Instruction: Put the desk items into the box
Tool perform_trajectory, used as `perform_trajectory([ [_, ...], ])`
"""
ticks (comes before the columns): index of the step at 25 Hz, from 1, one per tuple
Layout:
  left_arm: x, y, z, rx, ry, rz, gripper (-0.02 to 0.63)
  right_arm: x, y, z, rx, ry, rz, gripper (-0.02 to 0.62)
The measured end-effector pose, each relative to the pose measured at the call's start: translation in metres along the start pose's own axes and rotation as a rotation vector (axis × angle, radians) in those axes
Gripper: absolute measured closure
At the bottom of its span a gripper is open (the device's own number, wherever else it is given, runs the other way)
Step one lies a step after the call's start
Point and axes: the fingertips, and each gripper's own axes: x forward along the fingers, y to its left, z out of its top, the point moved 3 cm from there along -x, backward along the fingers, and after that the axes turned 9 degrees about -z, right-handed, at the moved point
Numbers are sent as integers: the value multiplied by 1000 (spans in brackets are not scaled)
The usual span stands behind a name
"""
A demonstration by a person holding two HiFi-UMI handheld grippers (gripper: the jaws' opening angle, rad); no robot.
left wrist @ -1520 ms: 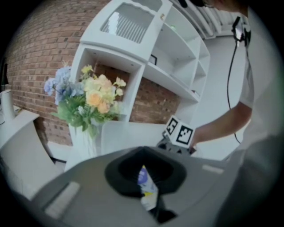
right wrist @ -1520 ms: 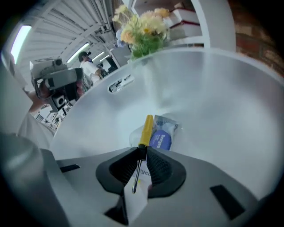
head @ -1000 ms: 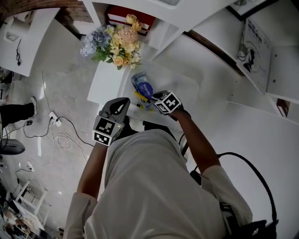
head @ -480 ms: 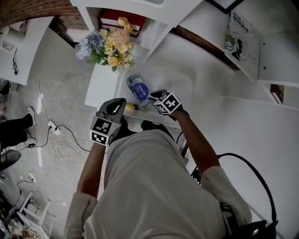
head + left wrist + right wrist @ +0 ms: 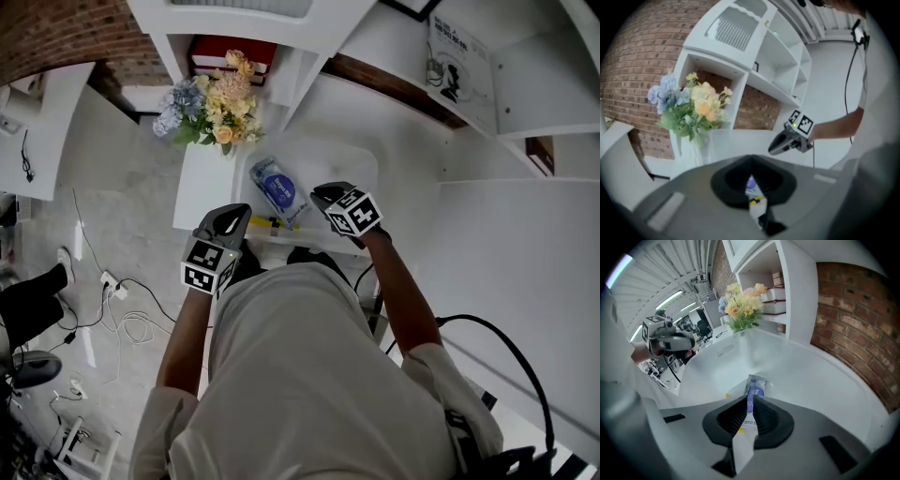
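White box [image 5: 364, 167]: one blue packet [image 5: 278, 190] inside | left gripper [image 5: 240, 213] fingers together | right gripper [image 5: 321, 195] fingers just closing to a slit, empty

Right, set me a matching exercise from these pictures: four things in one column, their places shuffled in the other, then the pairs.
Things
1. flowers
2. blue-and-white packet
3. red books
4. left gripper

Places
A. in a compartment of the white shelf, behind the flowers
B. lying inside the white box
C. by the box's near left corner
D. standing outside the box, past its far left corner

Pairs: 1-D, 2-B, 3-A, 4-C
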Motion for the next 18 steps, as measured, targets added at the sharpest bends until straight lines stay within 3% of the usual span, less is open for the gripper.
perform_trajectory([
  [11, -11, -8, -7, 87, 33, -134, 603, -56, 28, -3, 200, -263, -115, 594],
  [18, -16, -21, -9, 116, 4, -130, 603, -91, 39, -18, 263, -403, -146, 594],
])
